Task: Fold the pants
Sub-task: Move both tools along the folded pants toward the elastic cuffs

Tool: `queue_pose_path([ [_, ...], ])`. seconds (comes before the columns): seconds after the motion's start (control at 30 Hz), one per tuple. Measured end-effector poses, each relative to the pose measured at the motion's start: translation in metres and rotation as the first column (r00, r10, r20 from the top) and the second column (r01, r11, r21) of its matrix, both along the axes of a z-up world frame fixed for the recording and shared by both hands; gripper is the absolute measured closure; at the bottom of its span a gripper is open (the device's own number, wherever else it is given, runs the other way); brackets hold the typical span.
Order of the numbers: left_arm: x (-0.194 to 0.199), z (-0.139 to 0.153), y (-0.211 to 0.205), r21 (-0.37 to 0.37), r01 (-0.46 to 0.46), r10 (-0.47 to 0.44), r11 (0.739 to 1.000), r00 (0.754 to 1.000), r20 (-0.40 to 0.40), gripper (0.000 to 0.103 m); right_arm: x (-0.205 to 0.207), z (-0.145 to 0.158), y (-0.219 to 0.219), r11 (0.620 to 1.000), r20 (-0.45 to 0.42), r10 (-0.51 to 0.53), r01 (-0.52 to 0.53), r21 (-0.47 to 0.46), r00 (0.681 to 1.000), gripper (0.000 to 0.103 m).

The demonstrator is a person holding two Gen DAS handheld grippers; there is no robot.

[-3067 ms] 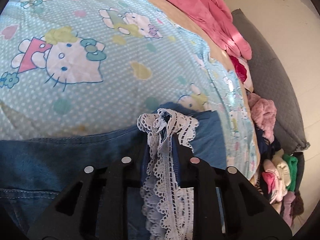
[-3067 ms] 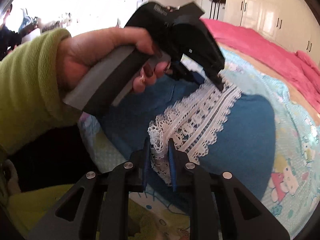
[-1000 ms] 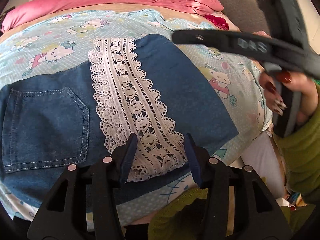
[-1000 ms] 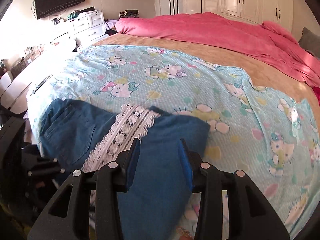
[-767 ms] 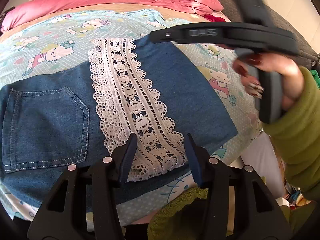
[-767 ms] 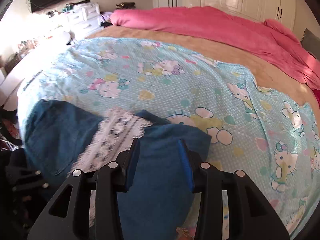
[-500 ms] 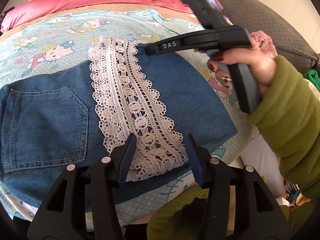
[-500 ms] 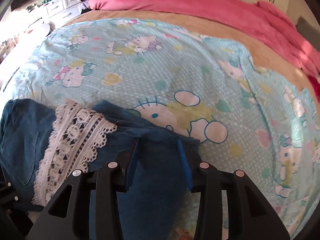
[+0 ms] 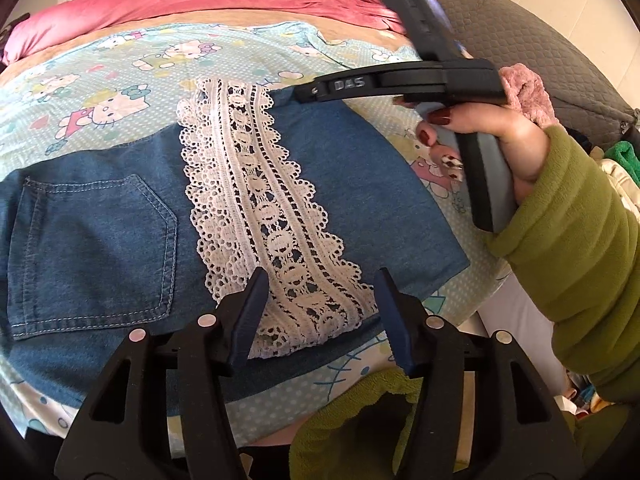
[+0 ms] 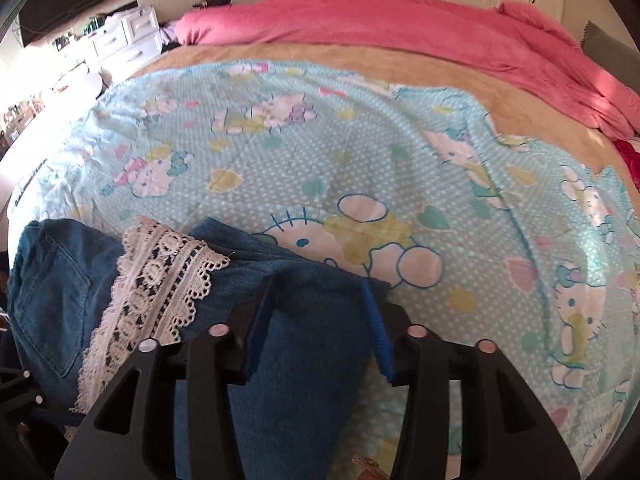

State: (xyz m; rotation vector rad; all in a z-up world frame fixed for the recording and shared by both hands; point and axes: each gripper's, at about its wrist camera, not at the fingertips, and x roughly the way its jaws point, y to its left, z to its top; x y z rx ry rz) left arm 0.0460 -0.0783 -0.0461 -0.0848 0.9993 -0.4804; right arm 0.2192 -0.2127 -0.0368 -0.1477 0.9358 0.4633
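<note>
The blue denim pants with a white lace band (image 9: 256, 184) are laid flat near the front edge of the bed, on a light-blue cartoon-print sheet (image 10: 360, 152), already doubled over so that the lace hem lies across the middle and a back pocket (image 9: 96, 248) is seen toward the left of the left wrist view. A fold is judged to have been laid, and the step in hand is read as the start of the next one.

The left gripper (image 9: 320, 312) is held just above the near end of the lace band; its jaws are opening, half wide, and the lace is framed between them without being pinched. The right gripper (image 10: 316, 320), carried in a hand (image 9: 492, 136) with a green sleeve, is set over the far right corner of the denim; its jaws are also opening, and the cloth edge lies between the blue pads (image 10: 374, 320), though no pressing on it is seen. Whether the tips rest on the fabric cannot be told.

For the next move, both far and near edges of the right side would need to be pinched through all layers and carried leftward over the pocket, level with each other, so that the lace is not dragged askew. A pink quilt (image 10: 400, 28) lies well beyond, clear of the work.
</note>
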Motion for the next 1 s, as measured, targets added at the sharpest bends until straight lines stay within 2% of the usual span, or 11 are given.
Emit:
queue_pose_path([
  [0.1,-0.001,0.001,0.001,-0.002,-0.004,0.004,1.000,1.000,-0.001,0.052,-0.008,0.010,-0.009,0.999,0.016,-0.005,0.005,0.032,1.000,0.050],
  [0.13,-0.001,0.001,0.002,-0.005,-0.004,0.004,1.000,1.000,-0.002,0.051,-0.011,0.013,-0.011,0.999,0.021,-0.005,0.004,0.037,1.000,0.042],
  [0.17,-0.001,0.002,0.002,-0.005,-0.005,0.005,1.000,1.000,-0.001,0.051,-0.015,0.016,-0.014,0.999,0.029,-0.009,0.008,0.041,1.000,0.038],
  [0.27,-0.002,0.004,0.002,-0.002,-0.009,0.009,1.000,1.000,0.004,0.047,-0.023,0.024,-0.021,0.998,0.045,-0.019,0.017,0.060,0.999,0.034],
  [0.33,-0.001,0.007,0.002,0.001,-0.015,0.015,1.000,1.000,0.008,0.044,-0.028,0.029,-0.025,0.997,0.055,-0.028,0.024,0.072,0.998,0.026],
  [0.47,-0.002,0.014,0.006,0.002,-0.034,0.034,0.999,0.999,0.026,0.039,-0.038,0.041,-0.030,0.995,0.076,-0.035,0.028,0.097,0.997,0.025],
  [0.67,-0.005,0.026,0.013,0.008,-0.064,0.063,0.998,0.996,0.056,0.026,-0.048,0.062,-0.030,0.992,0.114,-0.035,0.021,0.121,0.993,0.025],
  [0.7,-0.007,0.028,0.014,0.013,-0.064,0.064,0.998,0.996,0.066,0.023,-0.049,0.065,-0.031,0.992,0.119,-0.034,0.019,0.126,0.992,0.020],
  [0.73,-0.008,0.029,0.014,0.017,-0.066,0.064,0.998,0.995,0.072,0.021,-0.050,0.067,-0.030,0.991,0.125,-0.036,0.020,0.130,0.992,0.009],
  [1.0,-0.012,0.039,0.017,0.026,-0.099,0.096,0.995,0.990,0.099,0.011,-0.055,0.093,-0.025,0.988,0.171,-0.037,0.010,0.153,0.985,0.007],
])
